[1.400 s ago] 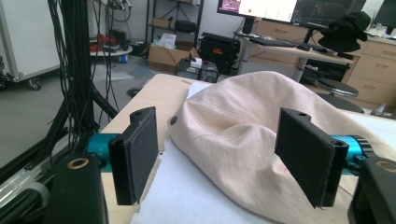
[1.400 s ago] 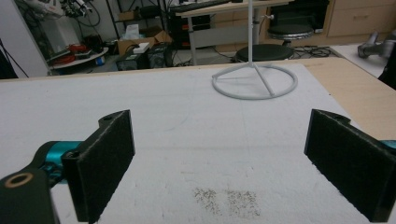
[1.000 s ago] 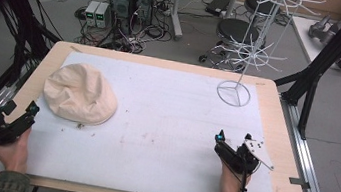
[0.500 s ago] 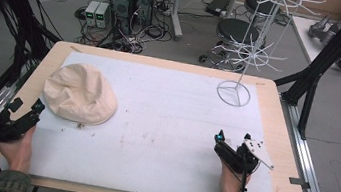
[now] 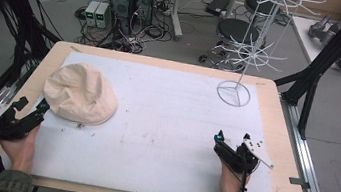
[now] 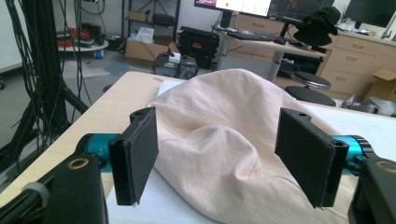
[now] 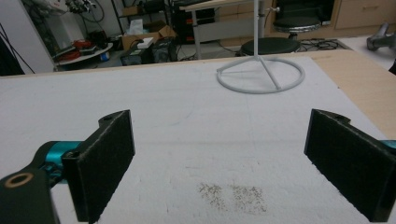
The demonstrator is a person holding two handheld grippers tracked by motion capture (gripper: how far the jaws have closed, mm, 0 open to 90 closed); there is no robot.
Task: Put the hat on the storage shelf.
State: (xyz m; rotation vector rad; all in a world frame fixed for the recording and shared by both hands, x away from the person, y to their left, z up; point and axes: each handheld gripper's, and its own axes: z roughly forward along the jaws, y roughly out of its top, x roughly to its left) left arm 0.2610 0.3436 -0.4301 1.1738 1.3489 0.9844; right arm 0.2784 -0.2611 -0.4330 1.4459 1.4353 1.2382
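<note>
Light: even, soft indoor lighting from overhead, bright in all three views.
Shadows: faint and short; a thin one hugs the near edge of the cream hat on the surface.
Glare: none strong; the monitors in the left gripper view are blown out white.
Focus: the high view is soft and grainy; the background is mildly blurred in both gripper views.
Distortion: the black frame posts lean outward toward the edges.
Dark areas: the black fingers show little surface detail.
</note>
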